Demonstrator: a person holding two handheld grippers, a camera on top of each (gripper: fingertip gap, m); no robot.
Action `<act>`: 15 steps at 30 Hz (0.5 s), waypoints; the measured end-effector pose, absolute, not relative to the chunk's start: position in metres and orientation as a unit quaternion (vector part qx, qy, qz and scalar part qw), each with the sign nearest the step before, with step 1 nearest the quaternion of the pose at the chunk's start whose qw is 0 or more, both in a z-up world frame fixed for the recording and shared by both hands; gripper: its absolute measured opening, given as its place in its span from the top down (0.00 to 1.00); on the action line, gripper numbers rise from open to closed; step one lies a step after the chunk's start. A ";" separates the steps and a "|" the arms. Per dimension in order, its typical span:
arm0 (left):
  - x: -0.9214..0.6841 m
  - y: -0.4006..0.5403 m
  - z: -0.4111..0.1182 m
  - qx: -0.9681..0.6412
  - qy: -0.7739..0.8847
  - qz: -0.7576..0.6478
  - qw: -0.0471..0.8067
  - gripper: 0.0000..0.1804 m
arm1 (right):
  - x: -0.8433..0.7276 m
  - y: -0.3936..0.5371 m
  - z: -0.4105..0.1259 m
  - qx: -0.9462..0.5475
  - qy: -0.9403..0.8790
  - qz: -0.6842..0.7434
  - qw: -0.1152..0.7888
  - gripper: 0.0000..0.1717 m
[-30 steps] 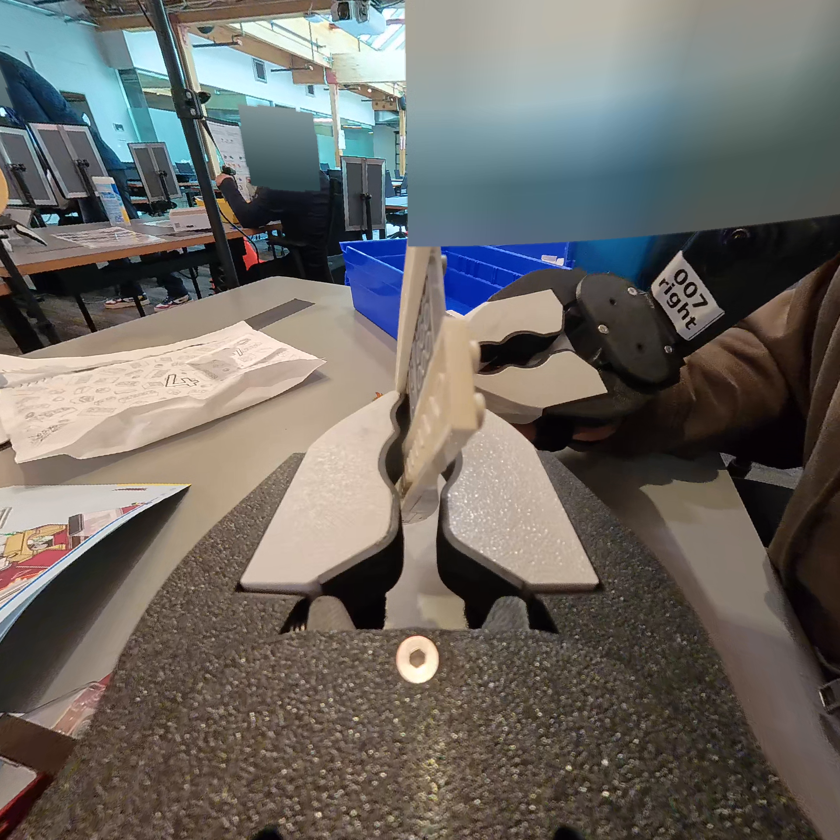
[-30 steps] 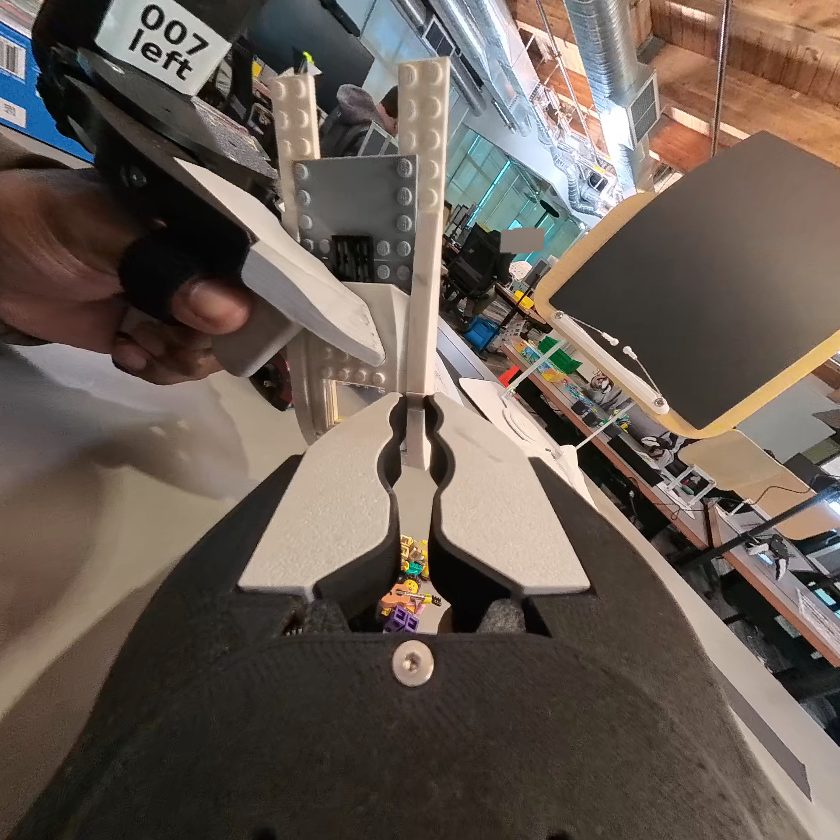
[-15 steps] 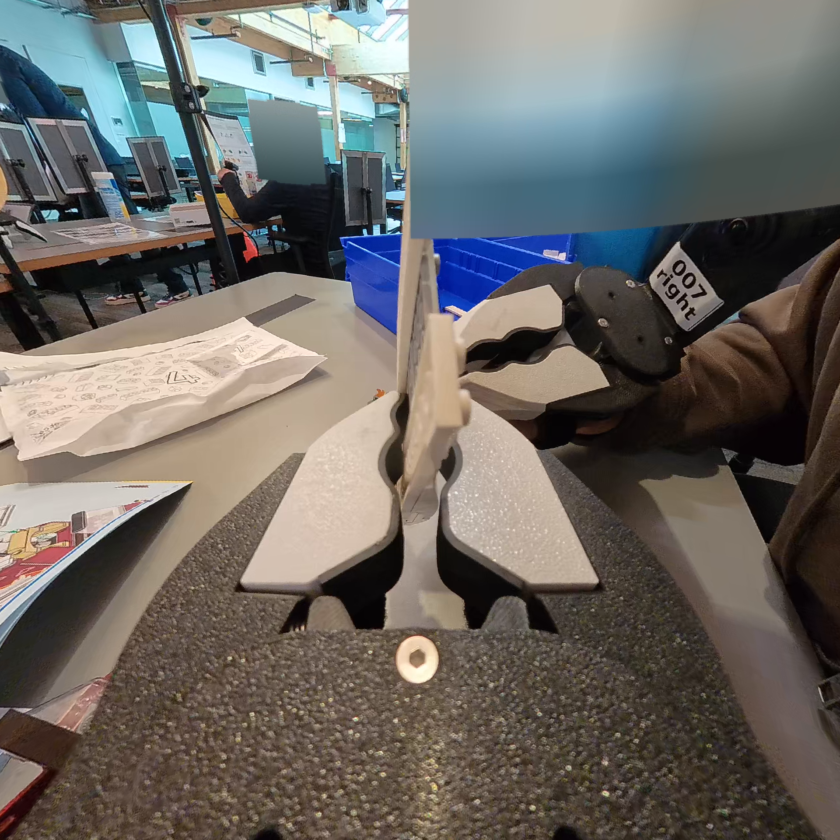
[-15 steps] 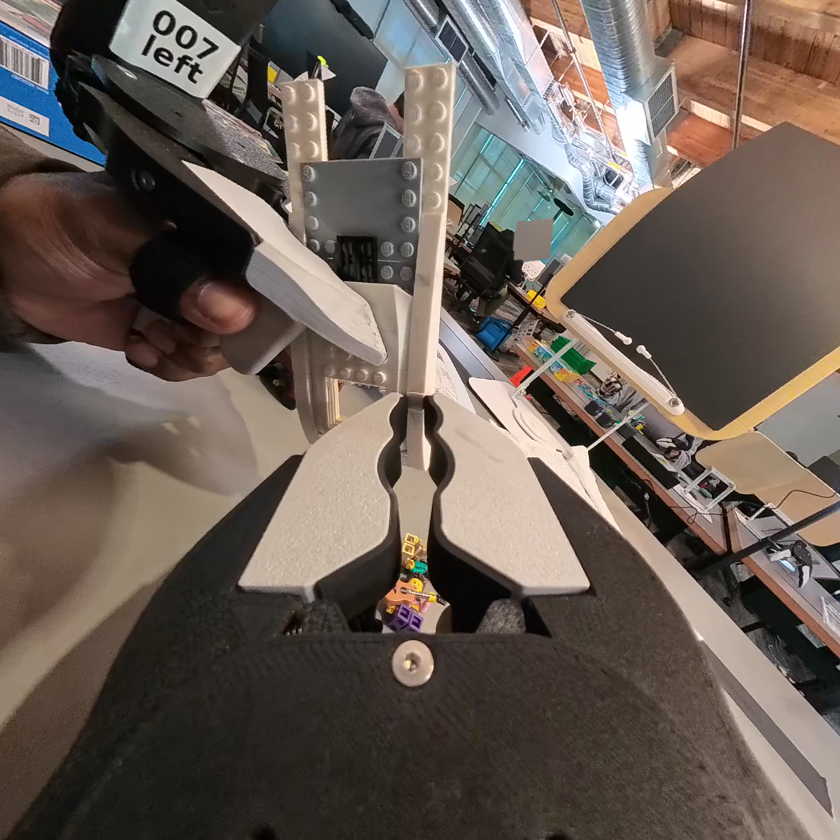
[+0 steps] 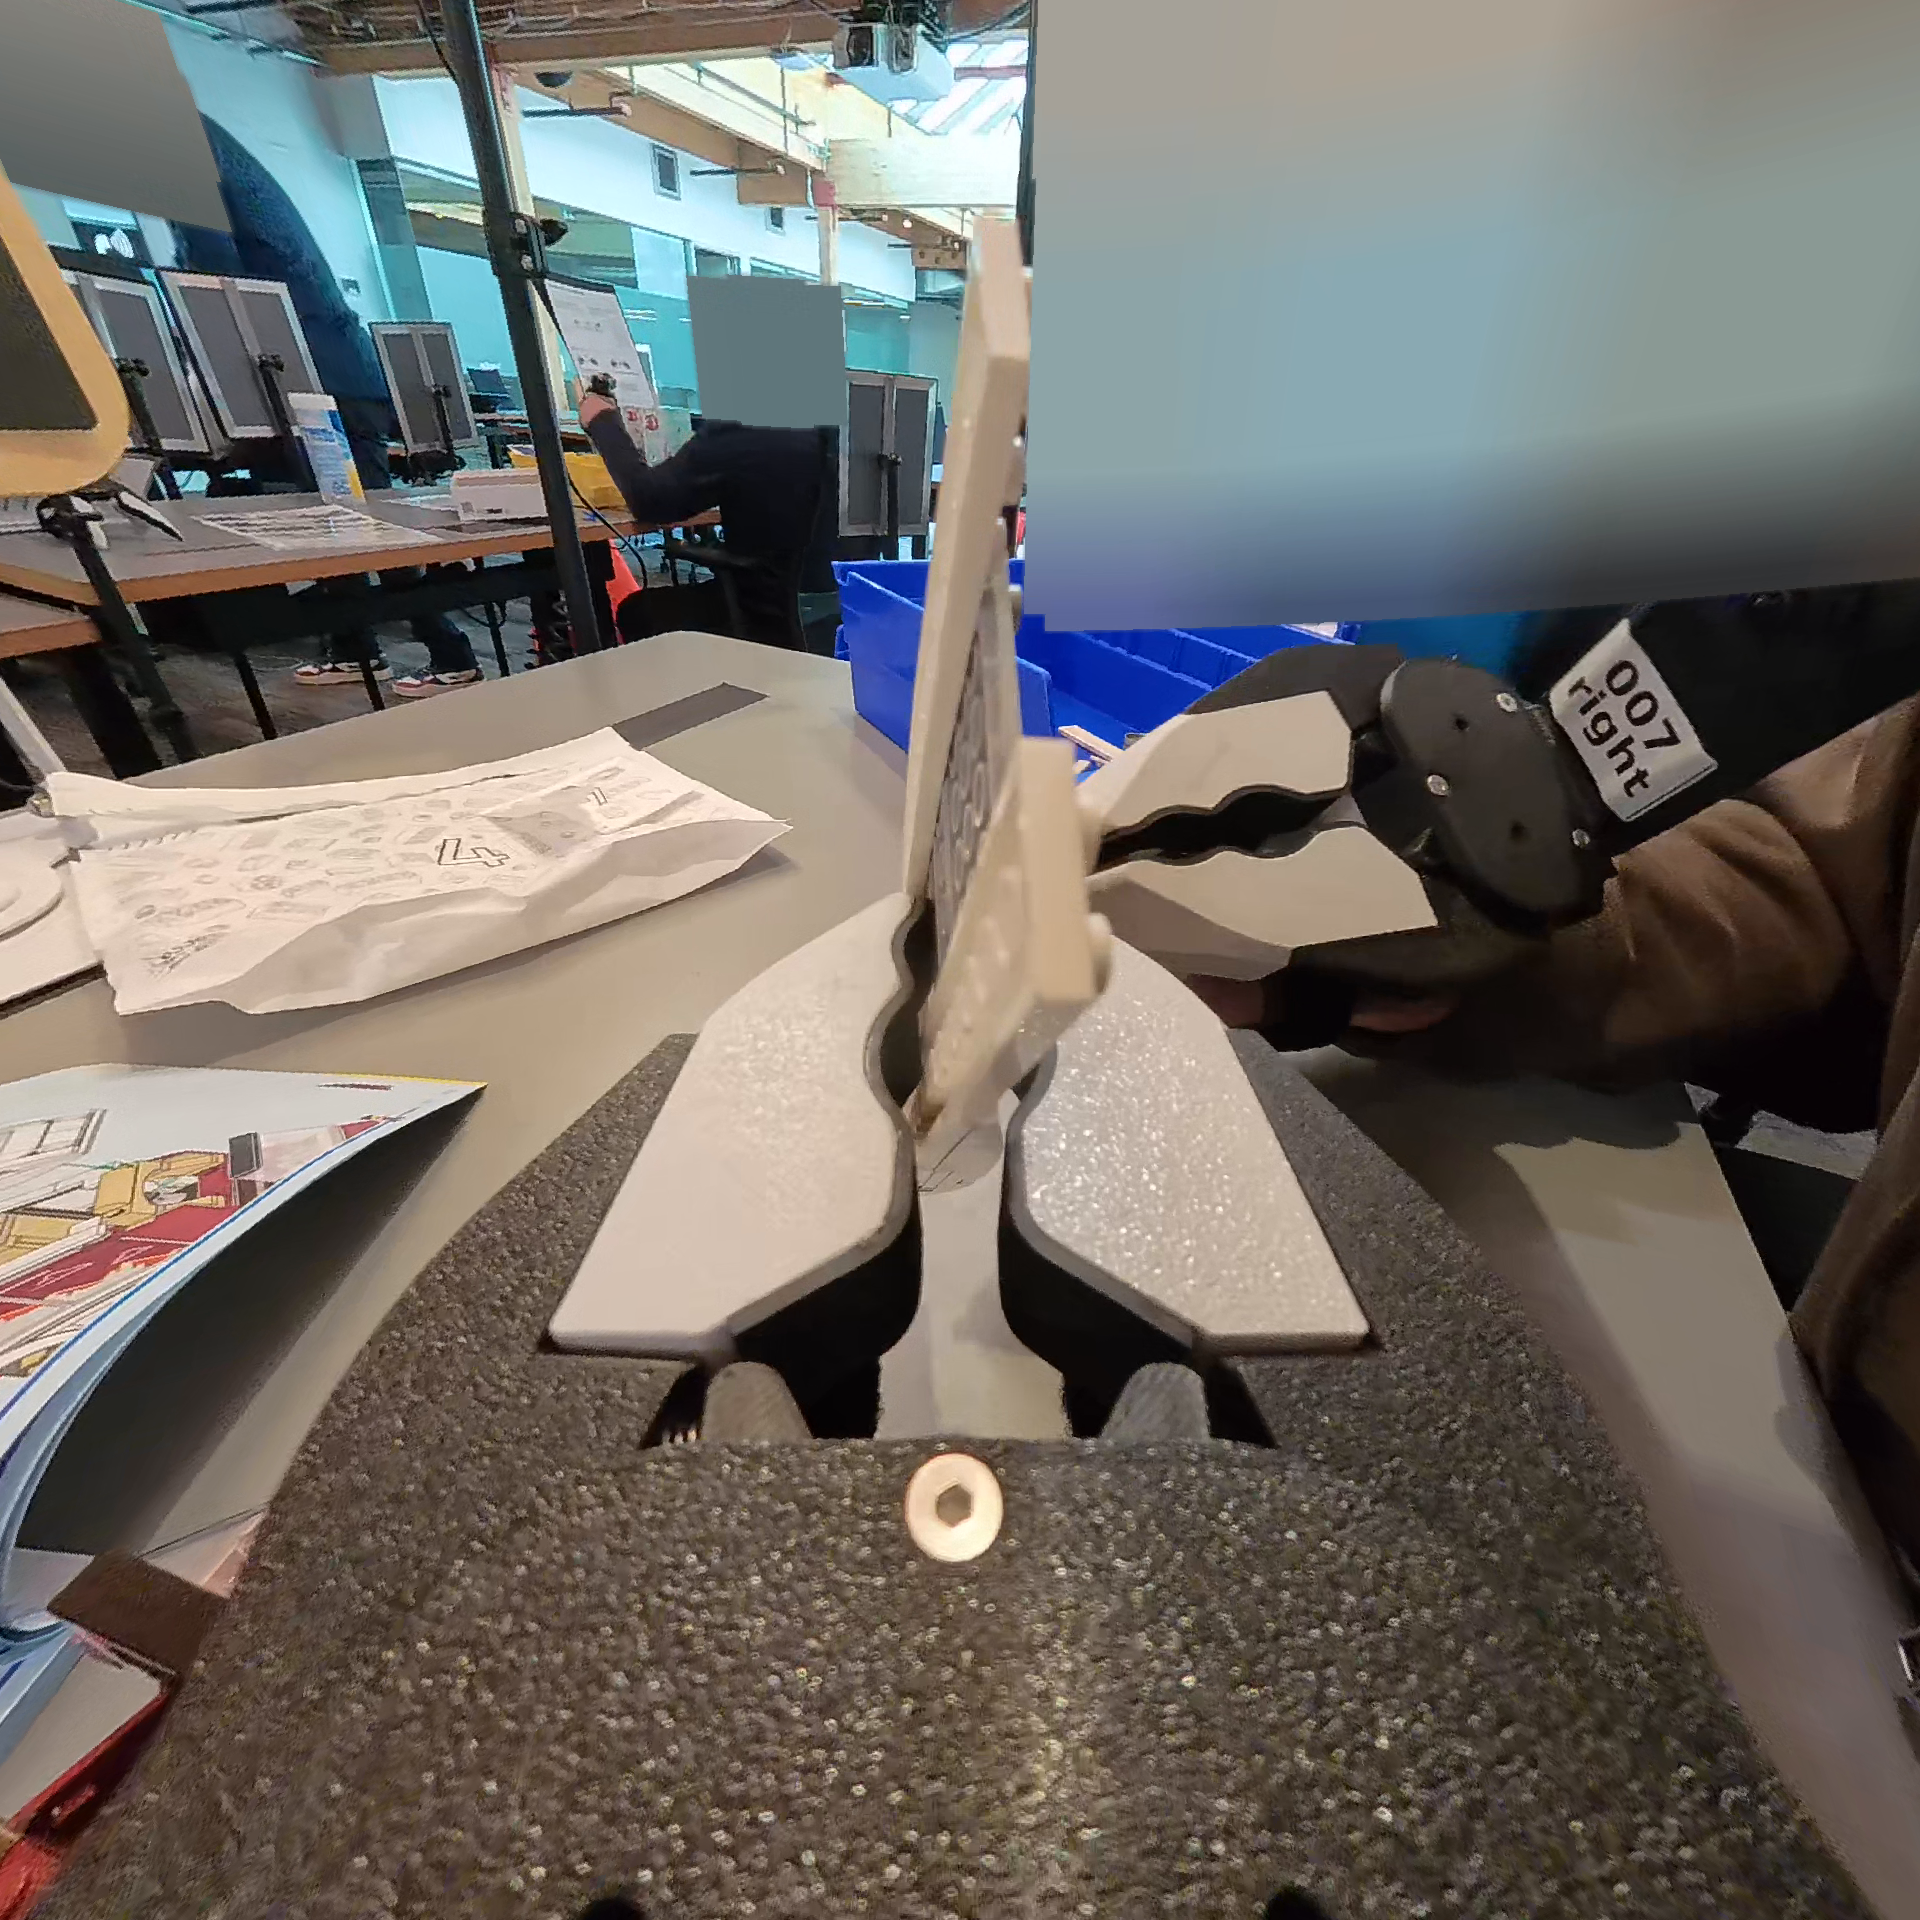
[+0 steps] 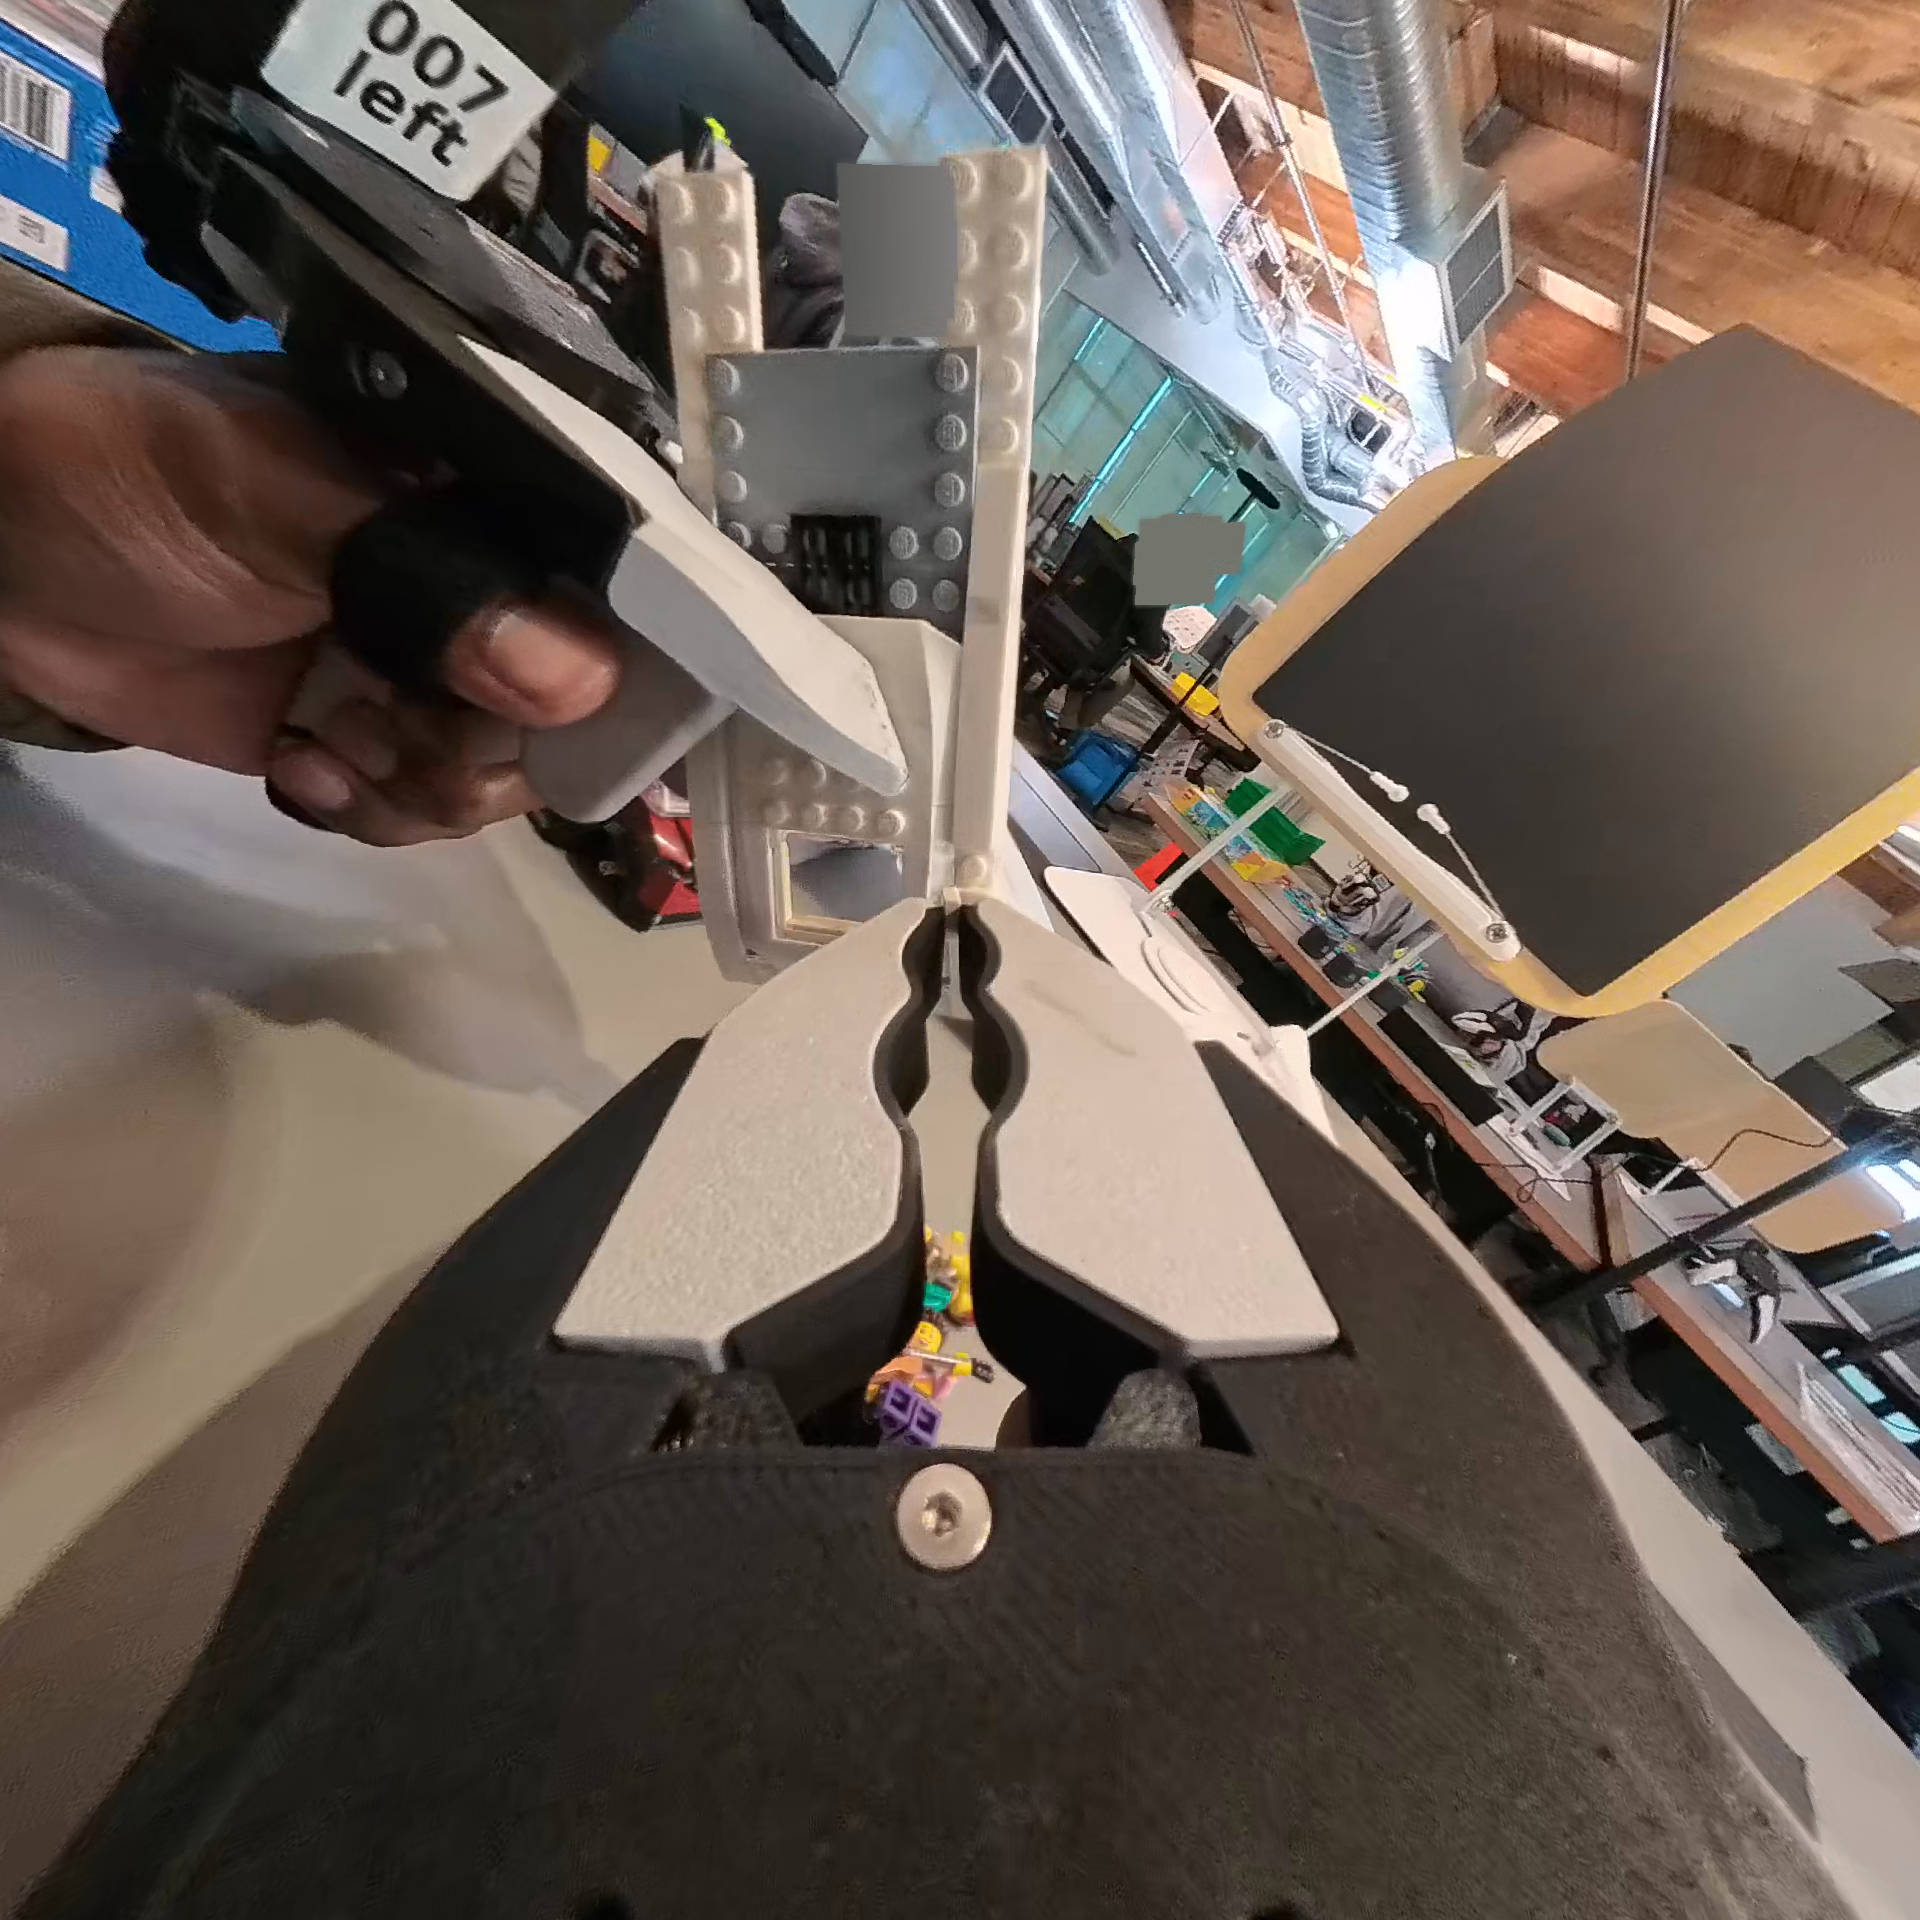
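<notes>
Compared with a second ago, the right gripper [image 6: 958, 914] is closed further: its tips now nearly meet, pinching only the small end tab of the white strip [image 6: 995, 540] of the brick build [image 6: 847, 488], where more of the strip was gripped before. The build is also seen leaning a little more in the left wrist view. The left gripper [image 5: 961, 1039] is unchanged; its jaws are narrowly parted and pressed on the lower edge of the build, which is held upright above the grey table [image 5: 540, 997].

The build is thus clamped from two sides, the right gripper reaching in from the right at about mid-height, close over the left one's right finger [image 5: 1143, 1122]. Little room is left between the two grippers. To the left, the table is open up to a white paper bag [image 5: 416, 873]; the table's far edge is seen beyond it.

A booklet [image 5: 156, 1195] lies near left, a blue bin [image 5: 883, 644] just behind the build. Below the right gripper, small coloured bricks [image 6: 925, 1371] are seen through its fingers. A black panel [image 6: 1610, 644] on a stand is well apart on the right.
</notes>
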State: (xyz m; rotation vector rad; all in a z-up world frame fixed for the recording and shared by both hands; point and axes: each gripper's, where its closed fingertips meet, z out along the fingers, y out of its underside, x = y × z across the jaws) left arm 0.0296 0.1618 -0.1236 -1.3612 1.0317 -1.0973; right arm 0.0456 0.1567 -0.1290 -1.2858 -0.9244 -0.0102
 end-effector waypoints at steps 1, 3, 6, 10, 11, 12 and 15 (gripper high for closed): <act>0.030 0.162 -0.123 -0.569 0.431 -0.461 0.526 0.94 | 0.046 0.157 -0.128 -0.575 -0.416 -0.011 0.704 0.99; 0.031 0.160 -0.125 -0.568 0.435 -0.467 0.520 0.94 | 0.051 0.159 -0.126 -0.578 -0.411 -0.021 0.705 0.98; 0.031 0.159 -0.124 -0.568 0.425 -0.491 0.505 0.94 | 0.075 0.163 -0.125 -0.588 -0.384 -0.067 0.709 0.98; 0.030 0.161 -0.123 -0.571 0.419 -0.499 0.499 0.94 | 0.153 0.156 -0.120 -0.601 -0.311 -0.215 0.704 0.99; 0.030 0.161 -0.123 -0.570 0.421 -0.498 0.500 0.94 | 0.182 0.152 -0.115 -0.604 -0.279 -0.259 0.700 0.98; 0.031 0.160 -0.123 -0.569 0.422 -0.497 0.501 0.94 | 0.212 0.146 -0.112 -0.610 -0.247 -0.298 0.692 0.99; 0.032 0.157 -0.123 -0.567 0.426 -0.497 0.500 0.94 | 0.290 0.137 -0.119 -0.655 -0.167 -0.364 0.641 0.98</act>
